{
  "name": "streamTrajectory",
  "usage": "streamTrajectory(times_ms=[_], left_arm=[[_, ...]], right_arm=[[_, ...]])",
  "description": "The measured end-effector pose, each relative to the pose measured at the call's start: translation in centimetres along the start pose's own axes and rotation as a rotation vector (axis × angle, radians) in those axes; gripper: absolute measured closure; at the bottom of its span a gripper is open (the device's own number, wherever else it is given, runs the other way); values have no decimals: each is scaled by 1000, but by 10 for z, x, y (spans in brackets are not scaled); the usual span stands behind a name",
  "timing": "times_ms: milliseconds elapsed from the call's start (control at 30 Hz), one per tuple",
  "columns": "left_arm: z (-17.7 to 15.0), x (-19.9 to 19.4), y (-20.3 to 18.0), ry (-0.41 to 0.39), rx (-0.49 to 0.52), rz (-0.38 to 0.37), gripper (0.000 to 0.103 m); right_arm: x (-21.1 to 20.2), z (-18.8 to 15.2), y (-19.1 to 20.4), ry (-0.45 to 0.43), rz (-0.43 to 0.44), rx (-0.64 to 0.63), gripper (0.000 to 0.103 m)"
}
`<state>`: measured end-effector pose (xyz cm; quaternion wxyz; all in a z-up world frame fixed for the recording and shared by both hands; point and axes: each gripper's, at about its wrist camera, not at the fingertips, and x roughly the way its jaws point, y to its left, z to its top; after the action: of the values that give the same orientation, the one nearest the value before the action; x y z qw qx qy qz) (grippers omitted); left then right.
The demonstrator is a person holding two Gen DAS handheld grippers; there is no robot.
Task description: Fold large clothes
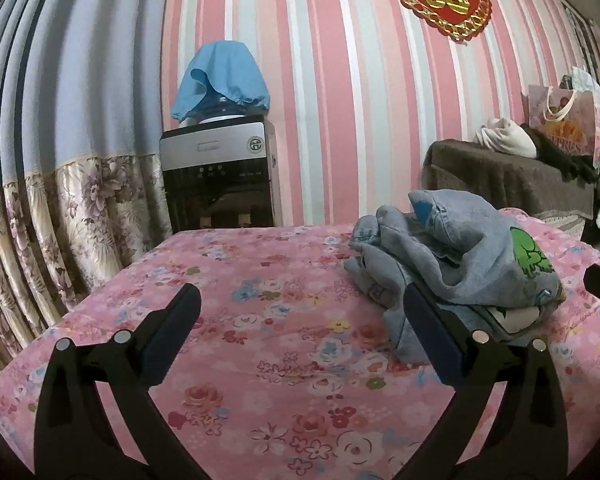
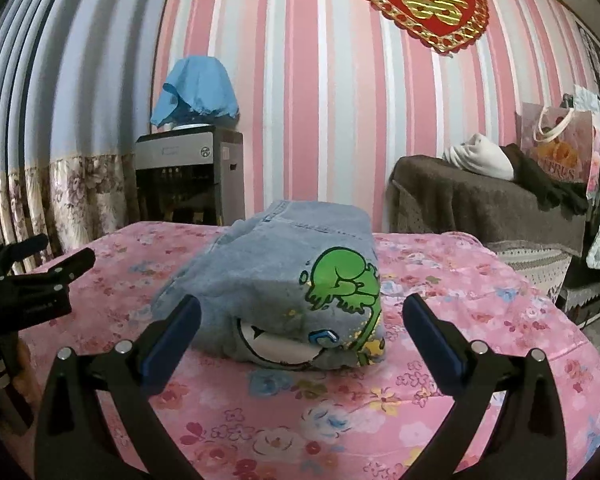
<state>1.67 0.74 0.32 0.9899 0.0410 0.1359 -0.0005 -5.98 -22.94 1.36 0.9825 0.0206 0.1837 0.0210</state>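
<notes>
On pink floral bedspread (image 2: 460, 300), grey-blue cartoon-print garment (image 2: 284, 280) sits bundled, folding apparently near done; left hand-held gripper (image 1: 300, 328), right hand-held gripper (image 2: 300, 332) both spread apart, empty, beside garment.

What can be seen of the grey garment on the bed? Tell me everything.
The garment is pale grey-blue, of soft, washed, denim-like cloth with stitched seams. It lies bunched in a rough folded heap on the pink floral bedspread, not flat. A green cartoon print shows on its near side, with white, blue and yellow artwork below it. From the left wrist view its left end is crumpled into folds. Only the bedspread touches it; both grippers, left and right, are open before it, holding nothing.
</notes>
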Motion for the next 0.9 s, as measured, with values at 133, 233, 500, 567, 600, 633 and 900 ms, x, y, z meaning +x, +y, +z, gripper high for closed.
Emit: streamTrajectory(times_ms=[133, 233, 500, 567, 600, 633, 900], left_arm=[[0, -2, 5, -9, -21, -5, 3], [0, -4, 8, -20, -29, -12, 3], [0, -12, 13, -61, -37, -38, 3], [0, -13, 12, -65, -34, -40, 3], [0, -14, 12, -66, -33, -40, 3], [0, -14, 12, -67, -33, -42, 3], [0, -18, 15, -80, -45, -60, 3]], right_arm=[[-4, 0, -3, -17, -18, 11, 2], [-7, -1, -6, -24, -28, 18, 2], [-2, 0, -21, -12, -33, 68, 2], [0, 1, -22, -6, -32, 72, 2], [0, 1, -22, -6, -32, 70, 2], [0, 1, -21, -8, -33, 66, 2], [-1, 1, -15, -24, -43, 20, 2]])
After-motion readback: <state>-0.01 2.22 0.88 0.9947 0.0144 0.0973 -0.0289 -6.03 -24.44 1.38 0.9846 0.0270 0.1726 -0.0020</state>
